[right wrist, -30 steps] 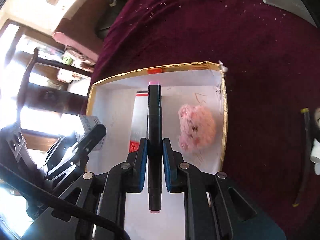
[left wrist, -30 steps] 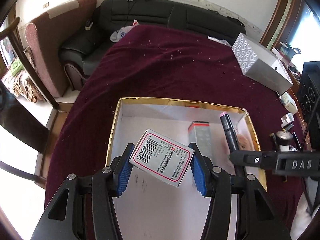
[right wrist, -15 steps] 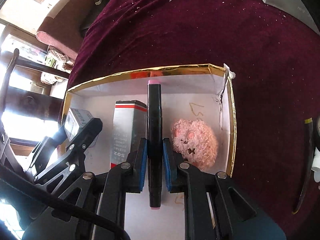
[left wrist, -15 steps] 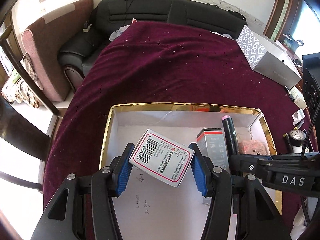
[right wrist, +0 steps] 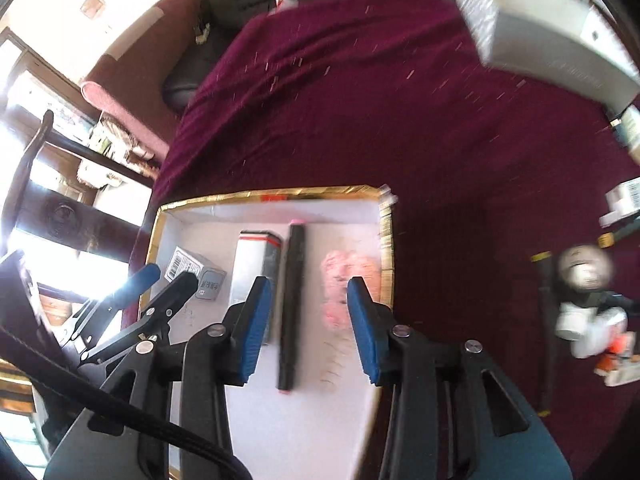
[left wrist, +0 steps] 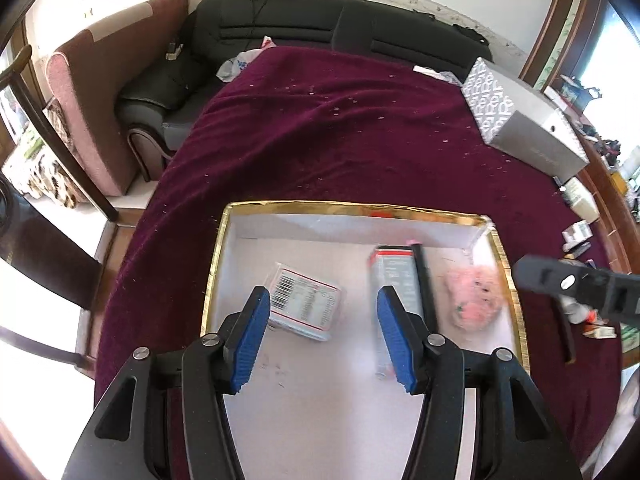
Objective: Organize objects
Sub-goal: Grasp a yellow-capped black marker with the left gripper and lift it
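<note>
A white box with a gold rim (left wrist: pixel 352 208) (right wrist: pixel 272 194) lies on the maroon cloth. On its floor lie a white barcode carton (left wrist: pixel 304 304) (right wrist: pixel 196 272), a grey red-topped carton (left wrist: pixel 394 276) (right wrist: pixel 256 256), a black marker with pink ends (left wrist: pixel 422 276) (right wrist: pixel 292 304) and a pink fluffy thing (left wrist: pixel 476 300) (right wrist: pixel 348 276). My left gripper (left wrist: pixel 320 320) hangs open above the barcode carton, pads clear of it. The jaws of my right gripper (right wrist: pixel 308 312) are opening. The marker lies between them on the floor, touched by neither pad.
A grey patterned box (left wrist: pixel 524 128) (right wrist: pixel 552 28) sits at the back right of the cloth. Small bottles and a round-faced item (right wrist: pixel 584 272) crowd the right edge. A black sofa (left wrist: pixel 300 28) stands behind and a dark wooden chair (left wrist: pixel 40 240) to the left.
The barcode carton has left my left gripper's pads and now lies on the box floor. My right jaws have come off the marker, which lies flat, and that gripper has risen.
</note>
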{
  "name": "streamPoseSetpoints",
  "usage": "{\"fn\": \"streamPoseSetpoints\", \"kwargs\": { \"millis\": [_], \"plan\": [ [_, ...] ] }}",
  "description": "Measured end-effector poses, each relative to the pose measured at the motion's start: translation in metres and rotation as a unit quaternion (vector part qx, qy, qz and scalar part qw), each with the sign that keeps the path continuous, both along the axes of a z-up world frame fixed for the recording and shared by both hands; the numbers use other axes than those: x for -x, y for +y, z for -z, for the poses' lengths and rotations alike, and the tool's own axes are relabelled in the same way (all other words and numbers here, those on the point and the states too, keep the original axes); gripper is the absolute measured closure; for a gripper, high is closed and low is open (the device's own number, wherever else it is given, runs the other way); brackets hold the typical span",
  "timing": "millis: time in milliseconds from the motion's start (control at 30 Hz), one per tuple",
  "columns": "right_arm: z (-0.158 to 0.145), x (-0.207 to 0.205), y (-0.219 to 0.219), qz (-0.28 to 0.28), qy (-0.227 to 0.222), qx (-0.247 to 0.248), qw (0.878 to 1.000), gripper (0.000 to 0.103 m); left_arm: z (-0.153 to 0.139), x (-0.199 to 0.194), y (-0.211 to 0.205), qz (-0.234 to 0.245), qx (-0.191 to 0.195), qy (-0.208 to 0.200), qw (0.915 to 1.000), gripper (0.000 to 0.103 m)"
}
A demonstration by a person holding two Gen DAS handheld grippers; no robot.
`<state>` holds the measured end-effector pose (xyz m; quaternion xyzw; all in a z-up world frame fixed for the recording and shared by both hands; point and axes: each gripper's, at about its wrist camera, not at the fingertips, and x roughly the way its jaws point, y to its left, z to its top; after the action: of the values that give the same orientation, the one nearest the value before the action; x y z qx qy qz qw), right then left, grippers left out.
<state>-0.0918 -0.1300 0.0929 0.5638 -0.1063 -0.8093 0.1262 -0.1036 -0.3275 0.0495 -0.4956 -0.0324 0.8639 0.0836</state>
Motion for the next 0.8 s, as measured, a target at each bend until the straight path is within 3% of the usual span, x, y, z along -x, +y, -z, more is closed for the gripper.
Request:
{"fn": "streamPoseSetpoints", "kwargs": {
  "millis": [133, 167, 267, 300, 433, 533, 700, 800],
  "plan": [
    [-0.042, -0.027, 0.032, 0.051, 0.076, -0.031, 0.995, 0.064, -0.018, -0.011, 0.008, -0.001, -0.034, -0.005, 0.9994, 0.053],
    [-0.053, -0.035, 0.037, 0.059, 0.105, -0.049, 0.991, 0.059, -0.024, -0.015, 0.01, -0.001, -0.042, -0.003, 0.9991, 0.053],
    [-0.08, -0.068, 0.063, 0.095, 0.19, -0.115, 0.971, 0.005, -0.044, -0.03, 0.021, -0.005, -0.062, 0.01, 0.998, 0.053],
    [-0.082, -0.076, 0.076, 0.108, 0.203, -0.119, 0.966, 0.0, -0.049, -0.034, 0.025, -0.006, -0.068, 0.012, 0.9976, 0.053],
    [-0.056, -0.074, 0.145, 0.156, 0.129, -0.067, 0.977, 0.003, -0.07, -0.056, 0.058, 0.004, -0.09, 0.024, 0.9956, 0.046],
    [-0.033, -0.086, 0.201, 0.197, 0.089, -0.035, 0.976, 0.004, -0.071, -0.067, 0.095, 0.029, -0.103, 0.018, 0.9942, 0.046],
    [-0.003, -0.125, 0.267, 0.236, 0.048, -0.041, 0.97, 0.004, -0.036, -0.076, 0.175, 0.055, -0.089, -0.025, 0.9942, 0.046],
    [0.012, -0.145, 0.296, 0.251, 0.031, -0.037, 0.967, 0.004, -0.014, -0.081, 0.218, 0.07, -0.06, -0.038, 0.9951, 0.046]
  ]
}}
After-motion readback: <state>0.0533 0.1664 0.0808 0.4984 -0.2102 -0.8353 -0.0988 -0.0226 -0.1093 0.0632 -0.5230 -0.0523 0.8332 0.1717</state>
